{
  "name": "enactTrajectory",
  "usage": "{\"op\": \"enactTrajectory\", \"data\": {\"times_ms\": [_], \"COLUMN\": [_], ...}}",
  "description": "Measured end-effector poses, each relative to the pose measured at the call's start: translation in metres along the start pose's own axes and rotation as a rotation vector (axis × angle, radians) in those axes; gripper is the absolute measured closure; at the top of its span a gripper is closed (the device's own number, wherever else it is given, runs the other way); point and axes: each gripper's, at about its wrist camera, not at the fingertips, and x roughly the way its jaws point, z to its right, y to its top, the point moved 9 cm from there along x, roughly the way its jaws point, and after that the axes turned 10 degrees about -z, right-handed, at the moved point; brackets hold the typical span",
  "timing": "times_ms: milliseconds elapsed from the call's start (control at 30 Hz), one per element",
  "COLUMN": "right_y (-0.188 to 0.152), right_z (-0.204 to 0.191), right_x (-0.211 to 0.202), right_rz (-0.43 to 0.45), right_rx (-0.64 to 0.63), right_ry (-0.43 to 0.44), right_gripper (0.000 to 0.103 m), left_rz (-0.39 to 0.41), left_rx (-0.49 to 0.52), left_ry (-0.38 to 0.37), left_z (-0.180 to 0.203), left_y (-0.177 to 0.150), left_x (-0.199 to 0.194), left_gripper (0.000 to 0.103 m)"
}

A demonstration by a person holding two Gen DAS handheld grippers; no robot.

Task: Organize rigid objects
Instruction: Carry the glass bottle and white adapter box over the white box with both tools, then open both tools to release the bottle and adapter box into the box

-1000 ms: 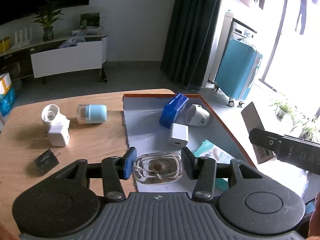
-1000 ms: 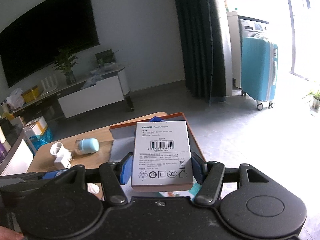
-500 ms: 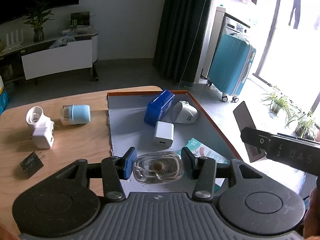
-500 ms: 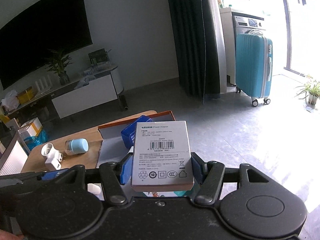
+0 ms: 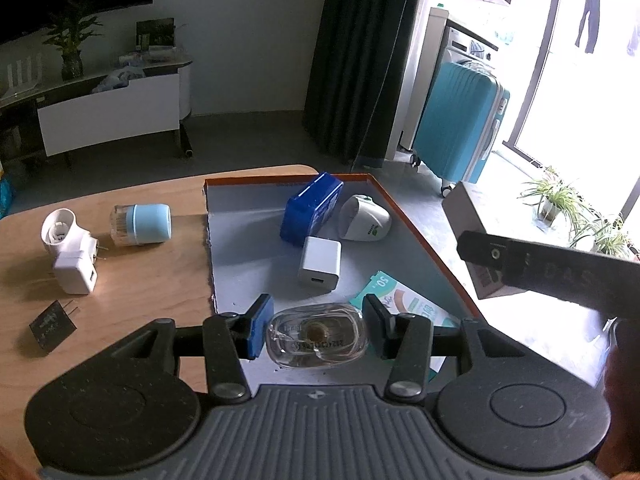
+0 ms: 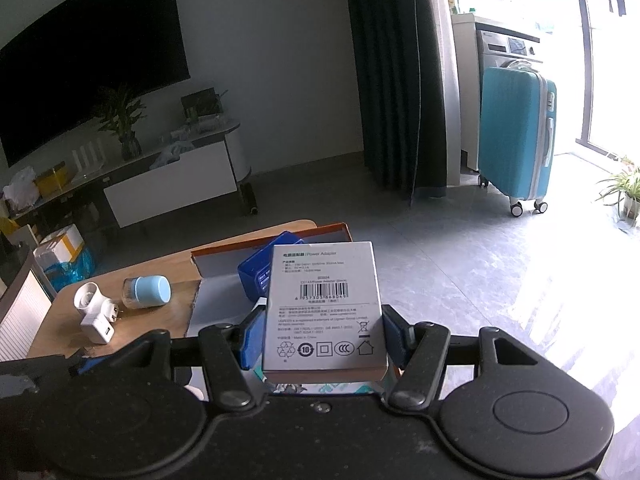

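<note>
The white box [image 6: 326, 312] reads "Power Adapter" above a barcode, with "Made in China" lower down. The paper packet [image 5: 400, 300] by the tray's right edge shows "50".

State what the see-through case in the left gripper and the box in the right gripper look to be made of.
Case: likely clear glossy hard plastic or glass; the gripper body shows through it, with sharp highlights. Box: matte printed cardboard, with flat faces, crisp edges and a barcode.

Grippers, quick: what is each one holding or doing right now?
Left gripper: closed on a clear glass bottle.
Right gripper: closed on a white power adapter box.
</note>
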Motion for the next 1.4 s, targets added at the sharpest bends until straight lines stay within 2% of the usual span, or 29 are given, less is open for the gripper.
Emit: {"op": "enactTrajectory", "data": {"times_ms": [833,1200,1400], "right_y": [0.012,0.024,0.025], "right_z": [0.0,0.016,0.015], "right_x": [0.058,0.047,0.041], "right_rz": [-0.091,-0.026,-0.006], "right_rx": [-0.016,0.071,0.064], "right_ry": [0.005,0.021,0.032], "right_gripper": [0.031,0.03,0.029], "left_rz": [-0.047,-0.056,-0.078], "left_rx": [0.002,-0.001,0.021], "left_ry": [-0.018,-0.018,-0.04], "left_z": [0.005,0.004,0.013], "left_y": [-0.002,-0.003,-0.005], "left_x": [0.025,0.027,0.03], "left_gripper": [0.054,0.054,0.053]}}
